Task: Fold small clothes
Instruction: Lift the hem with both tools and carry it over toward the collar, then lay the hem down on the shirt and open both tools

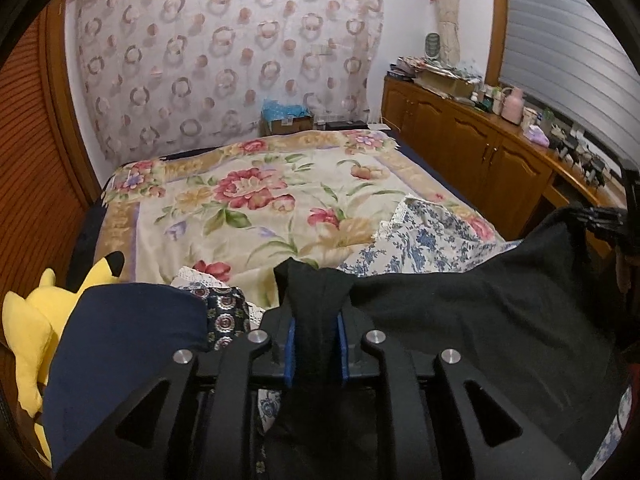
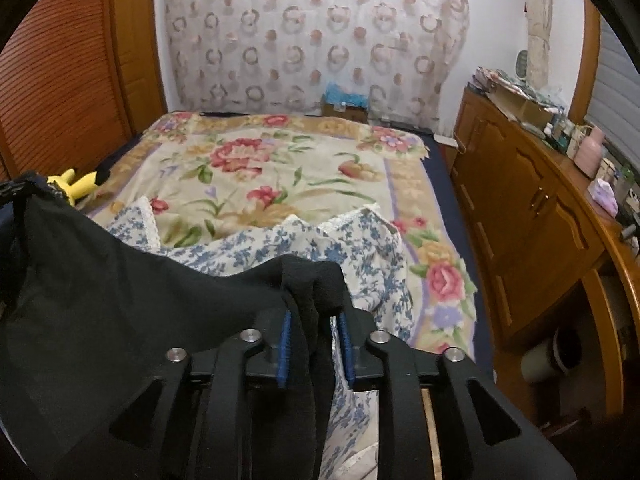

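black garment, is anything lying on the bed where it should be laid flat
Yes: a crumpled blue floral cloth lies on the floral blanket just beyond the black garment; farther on, the blanket looks bare.

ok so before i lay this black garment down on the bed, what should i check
1. Left gripper pinching the black garment: ok, cloth fills the gap between its pads.
2. Right gripper pinching it: not ok, a gap shows beside one pad.
3. Garment spanning both grippers: ok.
4. Landing spot on the bed: not ok, a blue floral cloth lies just ahead.
5. Garment's lower edge straight: cannot tell, hidden.
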Available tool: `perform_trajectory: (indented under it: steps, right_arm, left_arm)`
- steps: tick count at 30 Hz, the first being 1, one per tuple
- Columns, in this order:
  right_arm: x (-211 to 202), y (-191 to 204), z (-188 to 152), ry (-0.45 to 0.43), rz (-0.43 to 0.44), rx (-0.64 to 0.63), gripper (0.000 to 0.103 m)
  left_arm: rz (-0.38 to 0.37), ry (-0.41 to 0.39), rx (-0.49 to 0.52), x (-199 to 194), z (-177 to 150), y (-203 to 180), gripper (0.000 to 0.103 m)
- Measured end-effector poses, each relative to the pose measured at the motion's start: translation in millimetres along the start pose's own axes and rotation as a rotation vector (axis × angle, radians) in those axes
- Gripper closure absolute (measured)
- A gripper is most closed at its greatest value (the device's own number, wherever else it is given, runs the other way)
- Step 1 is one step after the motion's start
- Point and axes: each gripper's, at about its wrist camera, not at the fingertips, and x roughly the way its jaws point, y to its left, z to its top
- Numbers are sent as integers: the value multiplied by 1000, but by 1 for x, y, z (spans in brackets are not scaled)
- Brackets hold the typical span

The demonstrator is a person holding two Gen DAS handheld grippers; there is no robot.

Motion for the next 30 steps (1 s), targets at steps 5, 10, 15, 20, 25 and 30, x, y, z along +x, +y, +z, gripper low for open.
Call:
perform_trajectory:
  steps: [5,10,15,20,25,30]
  right_arm:
    - [-11,9,-2,-19,-7,-10,52]
    - [-31,24,-14,-30,2,-21,45]
    - [-50,38,-35,-27,12,-14,45]
    - [-65,48,-68,-8,21,10,45]
    - [-75,53,-106,35,11,47,45]
    - [-85,50,-142,84,0,95,45]
  left_arm:
    - [-11,-25,32,-17,-2,-13,60]
    - [-50,-37,44,-35,-8,-22,43]
    - [-54,-30,42,-46,-25,-32,43]
    - [-66,-8,34,-52,-52,-39,43]
    - [-85,41,33,-55,-87,-46,43]
    - [-88,87,31,-60,-120,-48,43]
